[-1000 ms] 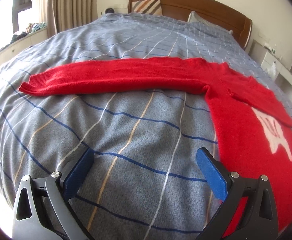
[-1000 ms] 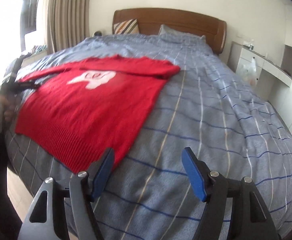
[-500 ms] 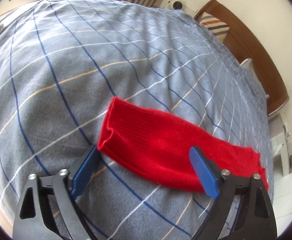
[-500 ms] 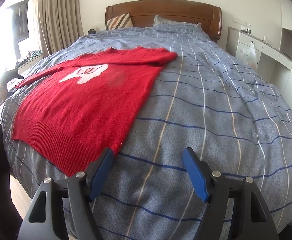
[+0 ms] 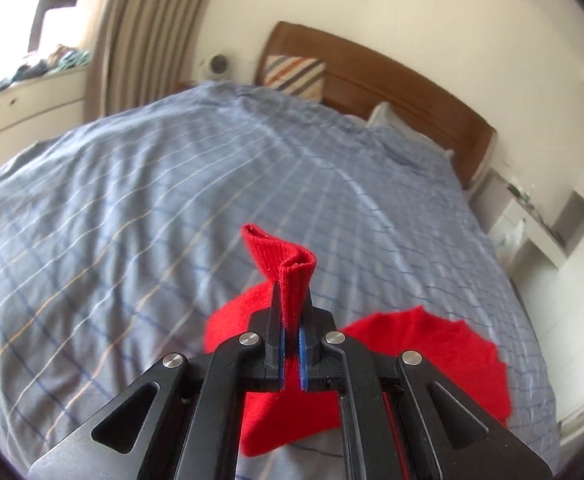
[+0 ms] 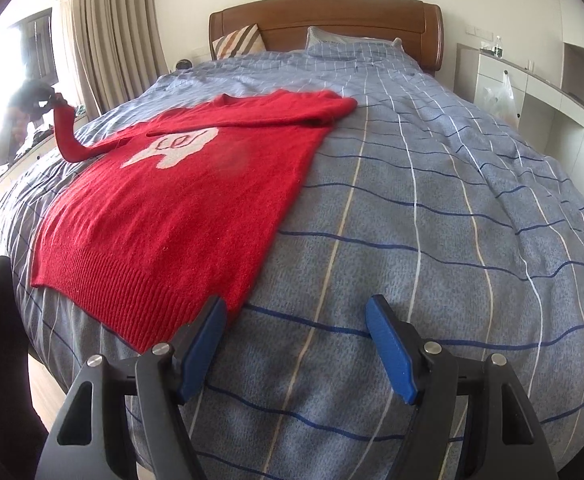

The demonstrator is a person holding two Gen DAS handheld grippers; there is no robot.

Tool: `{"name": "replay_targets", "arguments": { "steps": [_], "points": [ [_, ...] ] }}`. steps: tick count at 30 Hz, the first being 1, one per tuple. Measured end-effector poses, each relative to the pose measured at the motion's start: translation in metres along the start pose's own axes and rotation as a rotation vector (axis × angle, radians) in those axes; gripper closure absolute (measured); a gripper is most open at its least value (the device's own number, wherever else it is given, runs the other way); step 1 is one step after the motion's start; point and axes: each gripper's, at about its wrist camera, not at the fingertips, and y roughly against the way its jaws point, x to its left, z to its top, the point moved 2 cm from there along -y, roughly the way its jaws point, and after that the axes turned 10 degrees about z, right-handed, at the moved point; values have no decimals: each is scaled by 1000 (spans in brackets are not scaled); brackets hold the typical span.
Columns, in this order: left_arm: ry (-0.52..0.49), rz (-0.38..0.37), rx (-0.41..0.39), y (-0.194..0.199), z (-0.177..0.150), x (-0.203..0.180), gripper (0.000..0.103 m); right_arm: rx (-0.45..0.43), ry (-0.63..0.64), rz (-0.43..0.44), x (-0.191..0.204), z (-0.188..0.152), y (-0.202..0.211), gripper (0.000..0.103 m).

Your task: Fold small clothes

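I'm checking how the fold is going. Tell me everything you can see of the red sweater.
The red sweater is a fuzzy knit with a ribbed hem and a white motif on the chest. Its body lies flat on the blue checked bedcover, one sleeve folded across the top. The other sleeve's ribbed cuff is pinched in the left tongs and lifted off the bed.

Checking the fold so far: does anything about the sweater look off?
One sleeve is off the bed, its cuff pinched in the left tongs; the other lies folded across the sweater.
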Motion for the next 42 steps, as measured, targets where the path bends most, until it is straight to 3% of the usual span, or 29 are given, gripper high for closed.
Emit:
{"name": "replay_targets", "arguments": {
  "steps": [3, 7, 11, 12, 13, 15, 19, 21, 24, 28, 30, 34, 36, 38, 39, 42],
  "points": [
    [-143, -134, -10, 7, 5, -97, 100, -6, -11, 8, -1, -1, 3, 31],
    [-272, -269, 29, 2, -23, -204, 100, -10, -11, 13, -1, -2, 6, 31],
    [-405, -287, 73, -9, -84, -277, 98, 2, -13, 21, -2, -3, 5, 31],
    [-426, -272, 100, -16, -102, -289, 86, 5, -13, 23, -2, -3, 4, 31],
    [-439, -254, 139, -22, -119, -297, 49, 7, -13, 23, -2, -3, 3, 31],
    [-438, -202, 192, -25, -155, -297, 22, 7, -16, 24, -3, -3, 3, 31],
    [-424, -241, 270, -11, -197, -260, 22, 3, -26, 25, -5, -2, 4, 31],
    [-426, -232, 259, 4, -205, -226, 22, 3, -29, 26, -6, -1, 4, 31],
    [-435, -148, 224, 12, -199, -166, 21, 3, -23, 24, -5, 0, 2, 31],
    [-440, -3, 216, -6, -181, -100, 24, 8, -14, 14, -4, 2, -2, 31],
    [-437, 8, 233, -22, -178, -84, 28, 10, -10, 8, -3, 1, -3, 31],
    [-444, 47, 218, -61, -173, -89, 37, 12, 3, -8, -1, 1, -4, 30],
    [-397, 64, 206, -74, -166, -91, 49, 15, 10, -14, 0, 0, -4, 30],
    [-358, 92, 200, -82, -162, -89, 84, 17, 14, -18, 1, -2, -3, 30],
    [-328, 95, 216, -85, -164, -84, 95, 18, 14, -20, 1, -2, -3, 30],
    [-308, 96, 194, -79, -176, -71, 96, 17, 13, -18, 0, -2, -3, 30]
  ]
}}
